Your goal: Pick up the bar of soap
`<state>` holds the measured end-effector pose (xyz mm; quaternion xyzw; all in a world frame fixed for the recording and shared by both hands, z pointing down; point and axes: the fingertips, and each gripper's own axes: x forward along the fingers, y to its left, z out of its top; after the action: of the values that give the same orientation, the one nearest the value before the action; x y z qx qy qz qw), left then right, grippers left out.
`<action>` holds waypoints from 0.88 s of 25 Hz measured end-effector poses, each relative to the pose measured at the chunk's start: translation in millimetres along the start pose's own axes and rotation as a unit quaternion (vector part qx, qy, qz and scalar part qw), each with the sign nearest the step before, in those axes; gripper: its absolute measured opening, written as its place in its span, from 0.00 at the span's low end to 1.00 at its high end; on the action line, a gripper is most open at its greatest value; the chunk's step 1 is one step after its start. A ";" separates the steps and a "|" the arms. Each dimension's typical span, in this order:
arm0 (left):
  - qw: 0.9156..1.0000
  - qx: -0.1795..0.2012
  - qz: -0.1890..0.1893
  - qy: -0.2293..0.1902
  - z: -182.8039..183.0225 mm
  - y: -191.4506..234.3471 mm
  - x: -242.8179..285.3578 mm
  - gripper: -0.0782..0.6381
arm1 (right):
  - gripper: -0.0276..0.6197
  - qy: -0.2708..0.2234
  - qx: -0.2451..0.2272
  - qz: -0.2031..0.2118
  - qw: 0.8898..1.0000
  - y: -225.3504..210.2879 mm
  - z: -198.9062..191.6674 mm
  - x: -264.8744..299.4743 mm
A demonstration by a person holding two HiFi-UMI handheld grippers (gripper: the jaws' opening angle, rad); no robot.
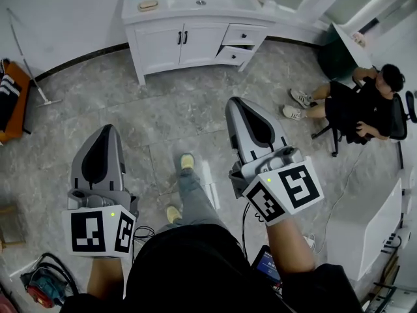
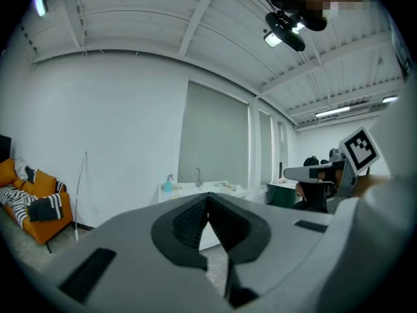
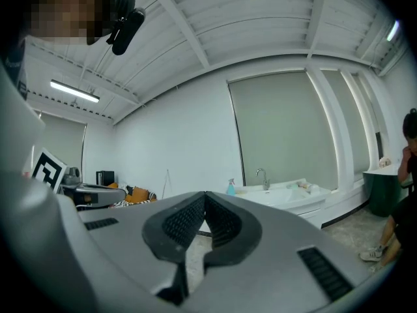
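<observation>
Bar of soap (image 1: 148, 6) sits far off on the counter (image 1: 171, 15), at its left end, left of the basin (image 1: 201, 2). Left tongs (image 1: 107, 128) and right tongs (image 1: 236, 102) are both pressed together and empty. Expect it to be light, rigid and slick if wet, so pinch across the narrow width with a moderate squeeze.

We see the right gripper (image 3: 205, 193) with its jaws pressed together, nothing between them. Ahead of the tips stands a white sink counter (image 3: 287, 197) with a tap (image 3: 264, 175) and a blue spray bottle (image 3: 230, 186).
</observation>
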<state>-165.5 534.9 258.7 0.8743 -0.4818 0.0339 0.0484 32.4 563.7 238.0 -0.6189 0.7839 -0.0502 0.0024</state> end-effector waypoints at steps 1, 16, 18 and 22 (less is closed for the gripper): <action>1.000 0.002 0.000 -0.001 2.6 2.6 11.0 0.12 | 0.05 0.000 0.002 0.000 1.000 -7.4 1.3 10.3; 0.999 0.028 0.036 0.012 34.8 53.3 196.2 0.12 | 0.05 0.010 0.033 0.047 0.998 -99.9 6.6 186.3; 0.999 0.034 0.037 0.011 40.3 56.5 216.8 0.12 | 0.05 0.010 0.034 0.051 0.998 -110.3 9.7 205.0; 0.998 0.041 0.043 0.011 45.8 64.1 258.3 0.12 | 0.05 0.013 0.028 0.060 0.998 -133.6 16.1 243.0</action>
<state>-81.3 278.7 243.9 0.8538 -0.5163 0.0655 0.0160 106.3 296.1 247.1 -0.5698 0.8178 -0.0799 0.0130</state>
